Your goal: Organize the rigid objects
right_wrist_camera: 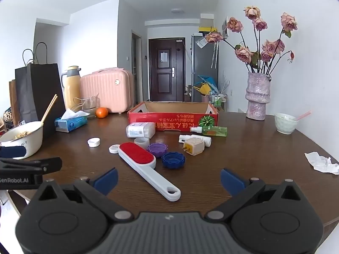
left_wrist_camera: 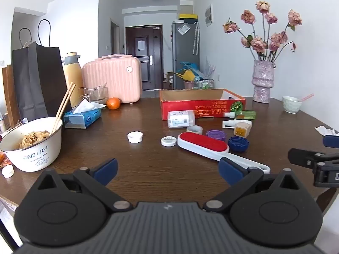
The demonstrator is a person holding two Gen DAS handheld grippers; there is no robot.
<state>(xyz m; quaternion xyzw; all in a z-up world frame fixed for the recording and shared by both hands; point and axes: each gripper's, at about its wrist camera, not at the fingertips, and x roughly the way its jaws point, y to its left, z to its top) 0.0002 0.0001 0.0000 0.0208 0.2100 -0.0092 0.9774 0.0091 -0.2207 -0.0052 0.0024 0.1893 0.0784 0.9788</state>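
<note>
A red cardboard box (right_wrist_camera: 172,119) stands open and empty-looking at the middle of the dark wooden table (right_wrist_camera: 243,160). In front of it lie small items: a white lint brush with a red pad (right_wrist_camera: 139,158), a blue cap (right_wrist_camera: 173,160), a purple cap (right_wrist_camera: 157,149), a beige plug adapter (right_wrist_camera: 193,146), a green spray bottle (right_wrist_camera: 211,130), a white bottle (right_wrist_camera: 141,130) and a white lid (right_wrist_camera: 93,142). My right gripper (right_wrist_camera: 168,181) hovers open just short of the brush handle. My left gripper (left_wrist_camera: 167,170) is open over bare table, left of the brush (left_wrist_camera: 203,146).
On the left stand a bowl of noodles with chopsticks (left_wrist_camera: 31,146), a tissue pack (left_wrist_camera: 81,117), an orange (left_wrist_camera: 113,103), a pink case (left_wrist_camera: 112,78), a thermos and paper bags. A vase of roses (right_wrist_camera: 257,96), a small green bowl (right_wrist_camera: 285,123) and crumpled paper (right_wrist_camera: 322,162) sit on the right.
</note>
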